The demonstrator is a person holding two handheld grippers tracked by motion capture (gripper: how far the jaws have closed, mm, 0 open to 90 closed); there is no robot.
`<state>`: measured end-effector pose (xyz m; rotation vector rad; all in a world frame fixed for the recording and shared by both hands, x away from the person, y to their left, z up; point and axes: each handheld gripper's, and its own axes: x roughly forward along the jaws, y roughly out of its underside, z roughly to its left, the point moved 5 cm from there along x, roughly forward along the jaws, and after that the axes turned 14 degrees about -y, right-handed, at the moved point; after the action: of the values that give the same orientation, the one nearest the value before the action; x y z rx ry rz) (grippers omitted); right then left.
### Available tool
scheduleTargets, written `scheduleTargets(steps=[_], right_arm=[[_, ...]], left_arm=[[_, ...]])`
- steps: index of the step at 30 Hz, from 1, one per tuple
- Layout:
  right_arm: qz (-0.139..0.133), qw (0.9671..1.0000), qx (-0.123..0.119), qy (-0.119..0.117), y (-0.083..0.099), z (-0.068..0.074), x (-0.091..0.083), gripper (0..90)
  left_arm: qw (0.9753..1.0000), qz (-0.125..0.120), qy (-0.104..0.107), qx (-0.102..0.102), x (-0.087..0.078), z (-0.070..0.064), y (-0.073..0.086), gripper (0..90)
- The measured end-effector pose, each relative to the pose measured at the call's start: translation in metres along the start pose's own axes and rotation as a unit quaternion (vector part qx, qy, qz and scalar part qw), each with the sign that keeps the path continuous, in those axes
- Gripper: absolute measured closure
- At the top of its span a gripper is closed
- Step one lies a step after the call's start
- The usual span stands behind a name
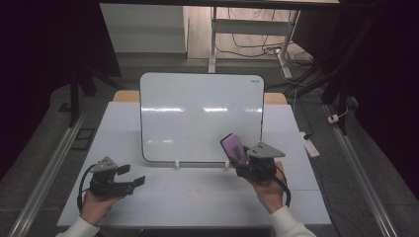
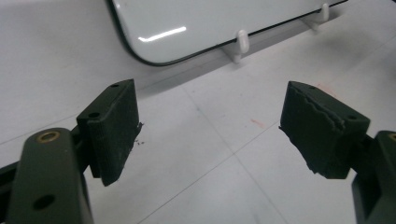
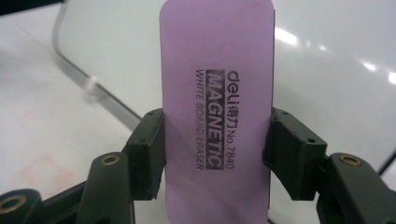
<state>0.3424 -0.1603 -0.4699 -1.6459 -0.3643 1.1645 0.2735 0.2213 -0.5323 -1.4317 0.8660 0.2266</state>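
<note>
Your right gripper (image 3: 215, 154) pinches a purple eraser (image 3: 217, 70); your left gripper (image 2: 210, 135) is spread, empty.
Its label reads "deli MAGNETIC WHITE BOARD ERASER No.7840".

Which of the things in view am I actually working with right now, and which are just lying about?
In the job:
- purple whiteboard eraser, clamped in the right gripper
- whiteboard, propped upright on the table

Lying about:
- left gripper, open and holding nothing
- white power strip on the floor
- cables on the floor beyond
</note>
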Motion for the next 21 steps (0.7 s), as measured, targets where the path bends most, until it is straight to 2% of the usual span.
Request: scheduleTargets(steps=[3,10,16,21], right_arm=[[-0.015,0.9995,0.009,-0.024,0.003,0.009,0.000,41.4],[-0.032,0.9976,0.016,-0.059,0.005,0.023,0.010,41.4],[-0.034,0.9969,0.010,-0.071,0.007,0.033,0.017,41.4],[-0.040,0.9957,0.020,-0.081,0.009,0.037,0.022,41.4]], left_arm=[[1.0000,-0.004,0.007,0.003,0.001,-0.005,-0.003,20.1],[0.9995,-0.019,0.023,0.013,0.002,-0.024,-0.015,20.1],[0.9984,-0.026,0.047,0.020,0.010,-0.045,-0.029,20.4],[0.9970,-0.036,0.063,0.024,0.018,-0.064,-0.040,21.0]])
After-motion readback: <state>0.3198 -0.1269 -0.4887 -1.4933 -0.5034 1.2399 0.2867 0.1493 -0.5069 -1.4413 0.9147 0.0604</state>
